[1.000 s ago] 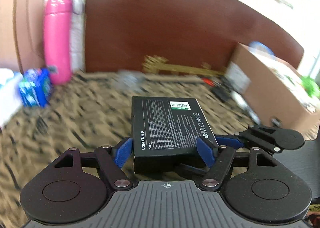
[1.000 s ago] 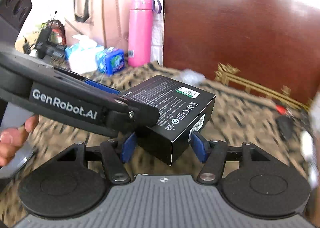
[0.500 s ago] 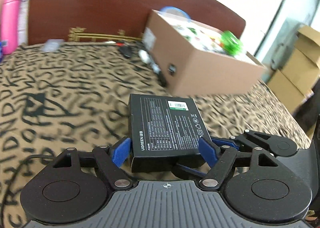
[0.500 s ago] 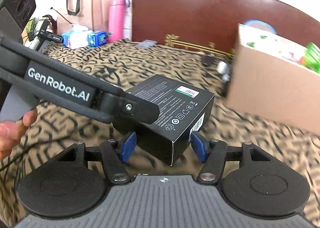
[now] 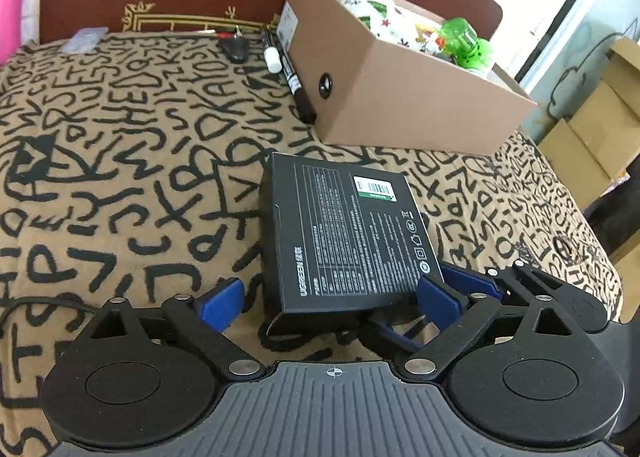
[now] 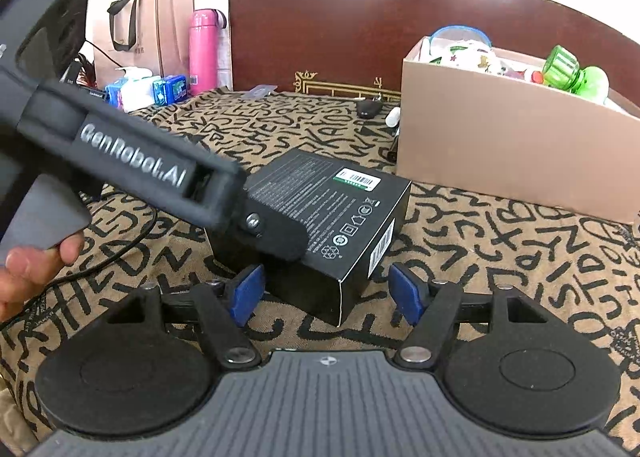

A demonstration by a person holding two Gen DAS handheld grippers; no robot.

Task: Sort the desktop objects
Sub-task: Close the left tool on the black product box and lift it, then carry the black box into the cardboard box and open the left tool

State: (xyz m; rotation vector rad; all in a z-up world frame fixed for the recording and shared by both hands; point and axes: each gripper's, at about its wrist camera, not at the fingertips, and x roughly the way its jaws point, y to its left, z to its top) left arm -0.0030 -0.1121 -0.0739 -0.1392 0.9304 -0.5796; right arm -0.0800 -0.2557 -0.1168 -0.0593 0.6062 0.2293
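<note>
A black UGREEN box (image 5: 344,233) lies on the letter-patterned cloth, just in front of a brown cardboard box (image 5: 400,97). My left gripper (image 5: 329,301) straddles its near end and its jaws are opening: the left blue pad (image 5: 222,303) stands clear of the box, while the right pad sits at its corner. From the right, my right gripper (image 6: 326,292) frames the same black box (image 6: 328,217). Its jaws are opening too, with a gap at the right pad (image 6: 404,291). The left gripper's arm (image 6: 132,161) crosses that view over the box.
The cardboard box (image 6: 500,153) holds a green bottle (image 6: 576,75) and printed items. Markers (image 5: 296,85) and a small black object (image 5: 234,49) lie beside it. A pink bottle (image 6: 203,51), tissue packs (image 6: 168,89) and a paper bag (image 6: 148,29) stand far left. A hand (image 6: 32,269) shows.
Both grippers carried the black box to the right, up to the cardboard box. Their pads, tight on the box before, have spread away from its sides.
</note>
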